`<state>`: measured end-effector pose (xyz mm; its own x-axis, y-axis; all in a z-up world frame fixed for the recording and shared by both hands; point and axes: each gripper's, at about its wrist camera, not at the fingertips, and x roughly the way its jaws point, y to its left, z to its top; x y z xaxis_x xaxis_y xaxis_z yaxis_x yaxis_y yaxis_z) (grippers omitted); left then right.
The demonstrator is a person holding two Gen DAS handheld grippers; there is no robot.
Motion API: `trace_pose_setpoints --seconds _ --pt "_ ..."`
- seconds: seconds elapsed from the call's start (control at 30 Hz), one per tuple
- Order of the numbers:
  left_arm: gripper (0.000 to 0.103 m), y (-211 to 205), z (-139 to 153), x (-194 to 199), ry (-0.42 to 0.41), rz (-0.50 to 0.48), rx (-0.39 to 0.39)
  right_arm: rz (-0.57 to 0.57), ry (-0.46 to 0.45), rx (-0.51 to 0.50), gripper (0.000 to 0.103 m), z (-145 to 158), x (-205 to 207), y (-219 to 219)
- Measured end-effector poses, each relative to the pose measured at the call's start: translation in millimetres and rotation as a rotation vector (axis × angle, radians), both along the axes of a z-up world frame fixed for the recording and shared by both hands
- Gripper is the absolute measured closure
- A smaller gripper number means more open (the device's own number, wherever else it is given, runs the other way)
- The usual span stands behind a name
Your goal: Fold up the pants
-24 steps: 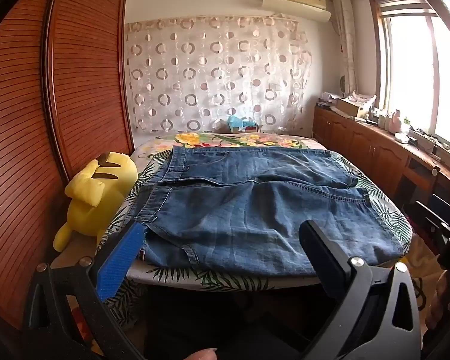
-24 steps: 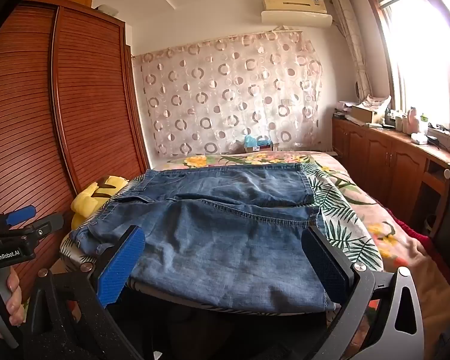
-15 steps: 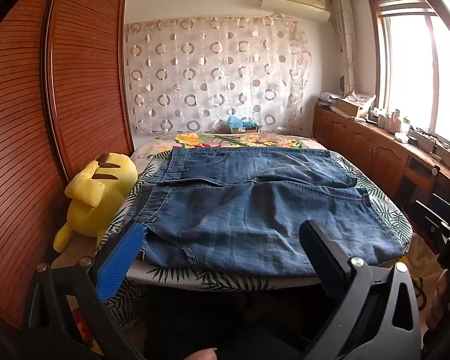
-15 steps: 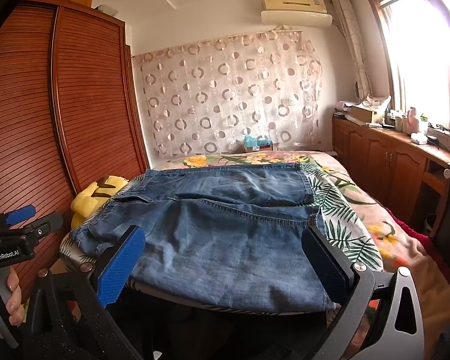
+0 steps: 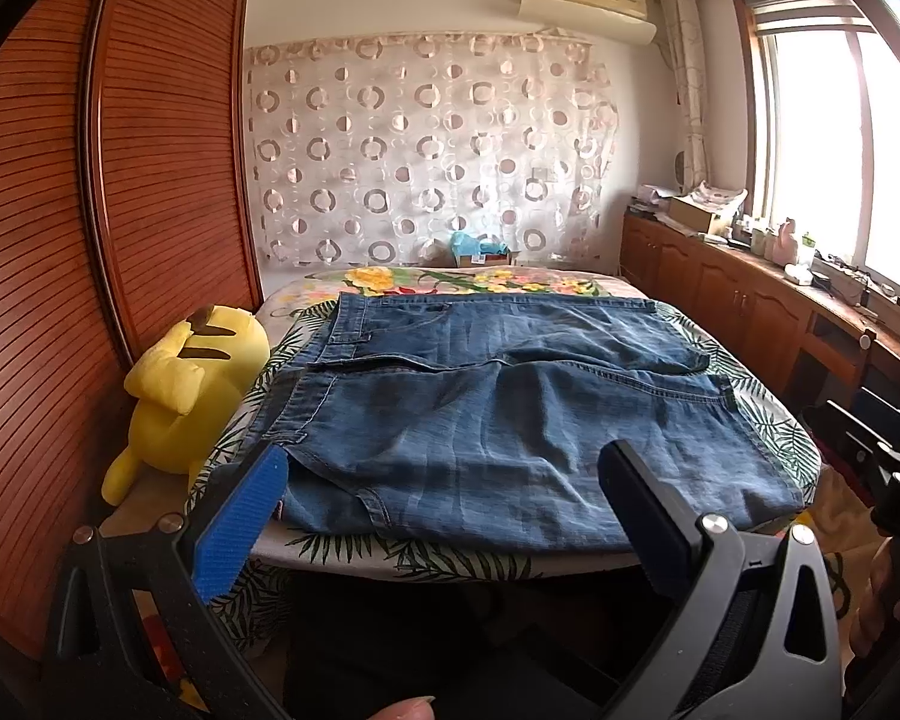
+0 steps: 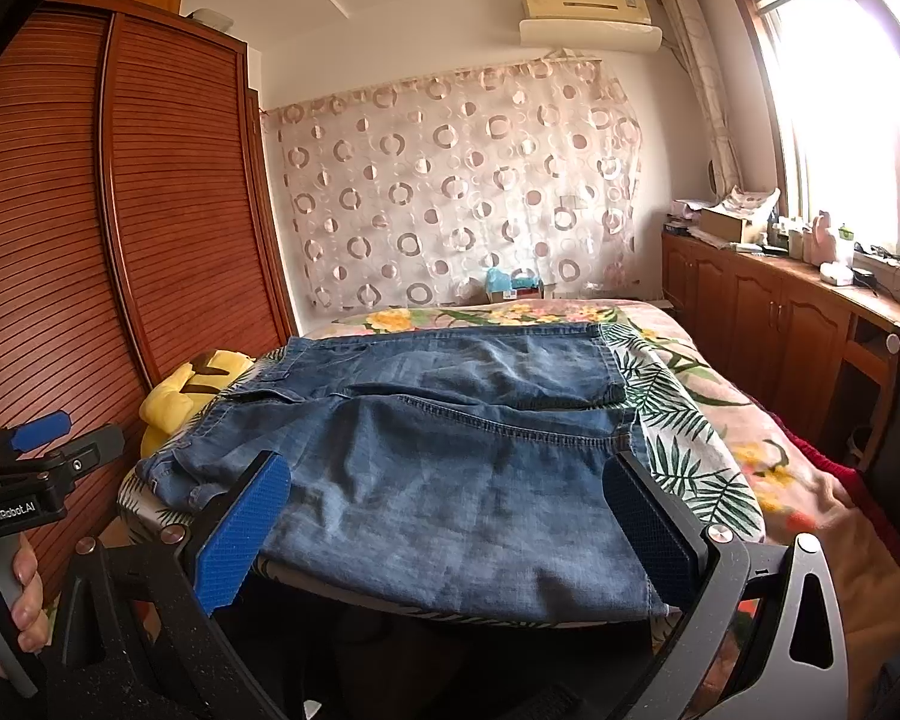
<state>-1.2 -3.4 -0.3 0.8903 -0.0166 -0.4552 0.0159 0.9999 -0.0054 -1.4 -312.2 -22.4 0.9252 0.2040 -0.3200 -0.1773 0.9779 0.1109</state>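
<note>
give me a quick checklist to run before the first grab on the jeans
1. Left claw open with nothing between its fingers: ok.
2. Right claw open with nothing between its fingers: ok.
3. Blue denim jeans lying flat on the floral leaf-print bedsheet, one leg laid beside the other: ok.
4. Near hem edge of the jeans in front of both claws and not covered by anything: ok.
5. Yellow plush toy off the denim: ok, it sits beside the waistband side; whether it touches the cloth, cannot tell.
6. Underside of the jeans free of bunching: cannot tell, it is hidden.
</note>
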Motion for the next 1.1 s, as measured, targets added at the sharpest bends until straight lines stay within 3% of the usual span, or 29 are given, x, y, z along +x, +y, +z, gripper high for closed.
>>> trace_pose_setpoints --seconds 1.1 --pt "0.000 -4.5 3.8 0.1 -0.001 -0.004 0.001 0.000 0.000 -0.001 0.000 0.2 0.6 3.2"
